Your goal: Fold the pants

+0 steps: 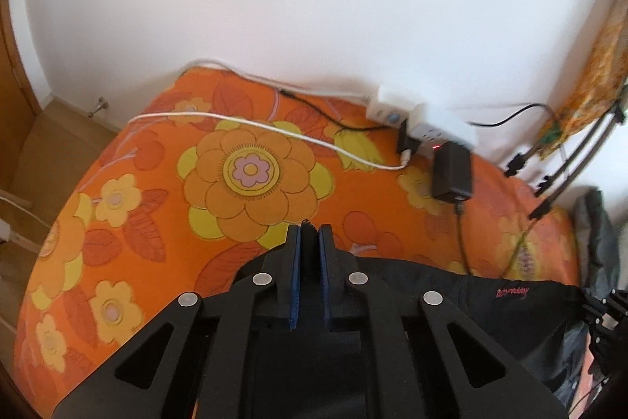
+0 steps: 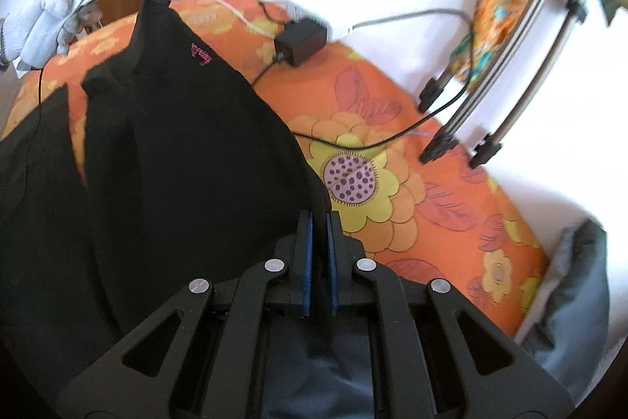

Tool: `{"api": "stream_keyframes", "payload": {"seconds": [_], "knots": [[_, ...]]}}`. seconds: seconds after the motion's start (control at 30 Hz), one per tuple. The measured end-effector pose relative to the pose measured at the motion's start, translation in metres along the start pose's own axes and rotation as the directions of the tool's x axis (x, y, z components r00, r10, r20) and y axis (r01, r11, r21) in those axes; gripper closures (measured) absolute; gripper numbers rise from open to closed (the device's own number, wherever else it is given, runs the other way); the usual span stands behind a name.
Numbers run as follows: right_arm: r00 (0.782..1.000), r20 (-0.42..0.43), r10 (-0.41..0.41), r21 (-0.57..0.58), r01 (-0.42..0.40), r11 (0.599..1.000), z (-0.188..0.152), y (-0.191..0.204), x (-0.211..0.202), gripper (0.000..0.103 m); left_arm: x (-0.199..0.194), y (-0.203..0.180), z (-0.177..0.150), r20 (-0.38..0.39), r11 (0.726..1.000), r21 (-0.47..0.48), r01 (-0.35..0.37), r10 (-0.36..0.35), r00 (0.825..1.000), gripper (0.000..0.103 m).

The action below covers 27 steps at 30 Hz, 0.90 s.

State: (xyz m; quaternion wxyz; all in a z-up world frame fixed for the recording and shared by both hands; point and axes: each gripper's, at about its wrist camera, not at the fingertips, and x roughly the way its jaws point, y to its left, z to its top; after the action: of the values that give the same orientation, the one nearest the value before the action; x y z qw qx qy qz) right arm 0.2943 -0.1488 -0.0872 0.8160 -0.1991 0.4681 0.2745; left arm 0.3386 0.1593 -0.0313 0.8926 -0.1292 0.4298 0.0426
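Left claw (image 1: 309,228): pinched on a black edge of the pants (image 1: 451,285), a tuft of cloth showing at the tips. Seen from the right wrist camera as a black tool in a gloved hand (image 2: 51,18), holding one waist corner up high. Right claw (image 2: 318,218): pads nearly together, apparently clamped on the other top edge, though the cloth between the pads is hard to make out.

Pants: stretched between the two claws and hanging over the bed (image 1: 243,191), lower part draping down; small red lettering near the waistband. Soft, light, limp cloth, likely to sag and crease in the middle, no stiffness to hold a line. Best held at the waistband corners, where the thicker hem gives the pads something to bite; thin single layers probably slip.

Farther out on the bed: a black adapter (image 1: 451,175), white power strip (image 1: 416,120) and cables (image 1: 274,132) by the wall, worth keeping the cloth off them.
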Motion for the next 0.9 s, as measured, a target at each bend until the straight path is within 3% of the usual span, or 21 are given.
{"api": "stream_keyframes", "payload": {"seconds": [0.23,0.5,0.73,0.9], "knots": [[0.993,0.091,-0.079,0.004,0.079,0.997,0.001,0.026,-0.079,0.097,-0.077,0.004,-0.010,0.091,0.998,0.015,0.068,-0.069,0.993,0.096],[0.977,0.181,-0.115,0.004,0.116,0.993,-0.025,0.079,-0.180,0.097,-0.149,0.022,-0.056,0.134,0.993,0.029,0.117,-0.119,0.984,0.096],[0.987,0.152,-0.055,-0.018,0.059,0.998,-0.064,0.144,-0.203,0.097,-0.178,0.055,-0.127,0.098,0.992,0.035,0.120,-0.123,0.988,0.096],[0.998,0.065,0.010,-0.047,-0.007,0.999,-0.107,0.194,-0.191,0.097,-0.174,0.078,-0.187,-0.004,0.993,0.027,0.118,-0.118,0.993,0.096]]}}
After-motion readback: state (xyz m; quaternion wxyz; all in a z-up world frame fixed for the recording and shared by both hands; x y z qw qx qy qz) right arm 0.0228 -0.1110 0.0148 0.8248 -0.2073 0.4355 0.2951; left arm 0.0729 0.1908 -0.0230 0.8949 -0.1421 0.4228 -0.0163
